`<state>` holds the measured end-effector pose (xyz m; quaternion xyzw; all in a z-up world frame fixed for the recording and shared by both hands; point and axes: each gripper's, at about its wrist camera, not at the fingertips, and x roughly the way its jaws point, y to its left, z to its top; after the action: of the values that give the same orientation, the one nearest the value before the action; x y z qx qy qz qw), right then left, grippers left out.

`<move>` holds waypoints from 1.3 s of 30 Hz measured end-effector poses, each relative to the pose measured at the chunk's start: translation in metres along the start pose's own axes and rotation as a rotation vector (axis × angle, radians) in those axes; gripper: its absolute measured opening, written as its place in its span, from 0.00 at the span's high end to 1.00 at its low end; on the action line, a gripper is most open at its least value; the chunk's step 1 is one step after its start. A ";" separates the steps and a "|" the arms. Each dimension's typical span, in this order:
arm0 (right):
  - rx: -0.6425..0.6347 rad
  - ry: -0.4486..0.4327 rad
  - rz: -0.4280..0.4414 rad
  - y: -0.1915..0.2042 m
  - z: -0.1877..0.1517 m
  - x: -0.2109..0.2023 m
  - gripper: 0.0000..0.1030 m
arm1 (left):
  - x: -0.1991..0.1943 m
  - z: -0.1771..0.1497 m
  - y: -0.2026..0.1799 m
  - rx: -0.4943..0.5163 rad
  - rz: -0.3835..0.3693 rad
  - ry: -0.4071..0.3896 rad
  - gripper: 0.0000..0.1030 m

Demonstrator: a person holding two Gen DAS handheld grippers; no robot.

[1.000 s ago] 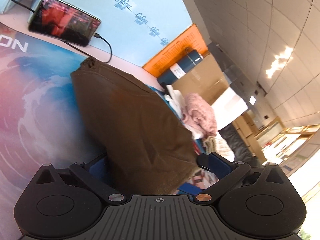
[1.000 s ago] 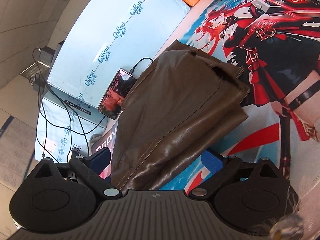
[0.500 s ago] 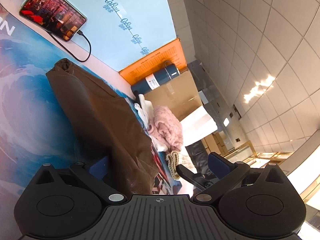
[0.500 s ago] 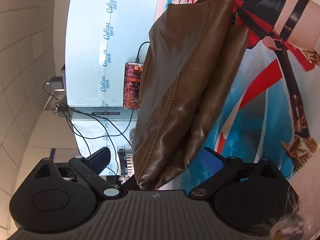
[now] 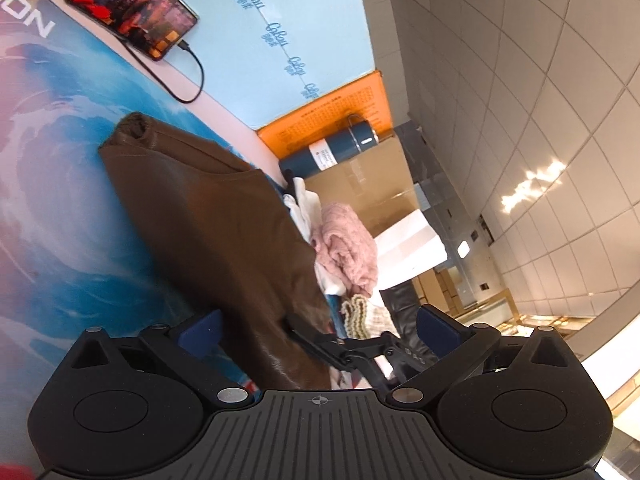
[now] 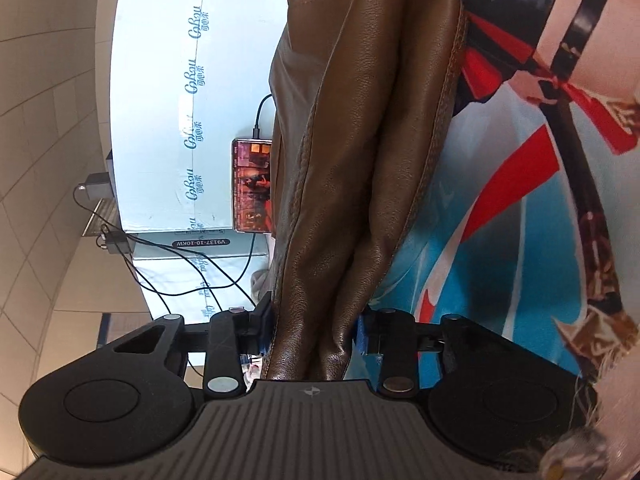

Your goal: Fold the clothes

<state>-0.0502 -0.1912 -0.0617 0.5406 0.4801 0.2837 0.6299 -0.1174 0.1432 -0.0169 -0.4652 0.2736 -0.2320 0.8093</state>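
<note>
- The right tool [image 6: 314,330] is clenched on the doubled end of the brown leather garment [image 6: 360,140], which lies on the counter [image 6: 500,240] just beside the phone [image 6: 253,186].
- The left tool [image 5: 316,326] stands released, seemingly clear of the leather.
- Keep layers and seams aligned.

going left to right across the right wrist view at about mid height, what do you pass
Charger plug → light blue box → phone → brown leather garment → printed mat with the red and blue figure.
</note>
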 end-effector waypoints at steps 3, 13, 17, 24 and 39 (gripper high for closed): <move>-0.020 -0.013 0.033 0.002 0.002 -0.006 0.69 | -0.006 0.002 0.011 -0.029 0.053 -0.038 0.00; -0.002 -0.003 0.124 -0.004 0.012 -0.022 0.69 | 0.053 0.025 0.026 -0.014 0.198 -0.026 0.01; -0.081 -0.031 0.083 -0.001 0.015 -0.027 0.64 | 0.075 0.025 0.030 0.021 0.217 -0.009 0.63; -0.195 -0.155 -0.020 0.008 0.042 -0.022 0.46 | 0.079 0.025 0.039 0.008 0.195 0.002 0.83; -0.454 -0.281 -0.224 0.034 0.055 0.011 0.84 | 0.067 0.019 0.026 0.153 0.247 -0.046 0.89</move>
<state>0.0100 -0.1956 -0.0353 0.3635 0.3690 0.2349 0.8225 -0.0521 0.1243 -0.0469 -0.3700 0.2915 -0.1401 0.8709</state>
